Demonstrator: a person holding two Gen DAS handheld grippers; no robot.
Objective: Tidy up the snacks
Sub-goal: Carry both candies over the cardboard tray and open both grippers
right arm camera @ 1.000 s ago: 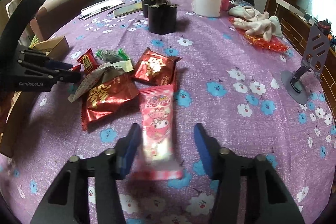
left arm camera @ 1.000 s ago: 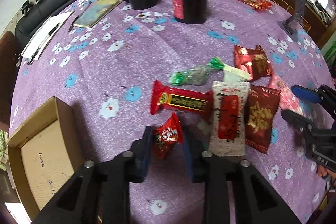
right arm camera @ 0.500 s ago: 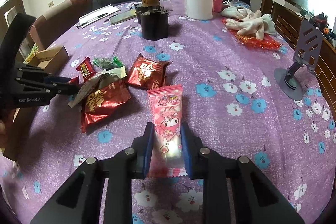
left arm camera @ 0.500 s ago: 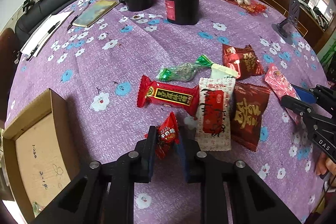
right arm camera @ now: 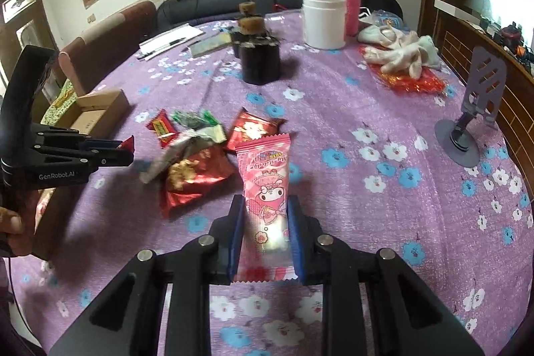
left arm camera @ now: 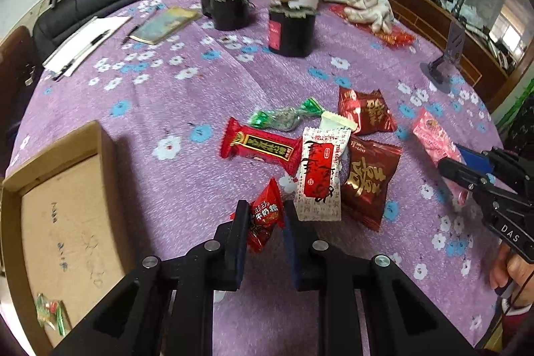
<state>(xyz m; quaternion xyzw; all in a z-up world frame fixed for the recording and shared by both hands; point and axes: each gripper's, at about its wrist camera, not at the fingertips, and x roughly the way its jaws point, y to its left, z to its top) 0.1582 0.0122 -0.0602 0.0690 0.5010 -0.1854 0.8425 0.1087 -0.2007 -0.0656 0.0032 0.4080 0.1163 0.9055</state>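
"GenRobot.AI" stands in white on the black body of the left gripper. The letters "DAS" show on the right gripper. Snack wrapper print is not legible.

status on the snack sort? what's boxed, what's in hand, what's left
Done: one small green-wrapped candy lies in the cardboard box. In hand: the left gripper is shut on a small red candy packet; the right gripper is shut on a pink cartoon snack packet. Left on the purple tablecloth: five packets, including the long red bar and white-and-red packet.
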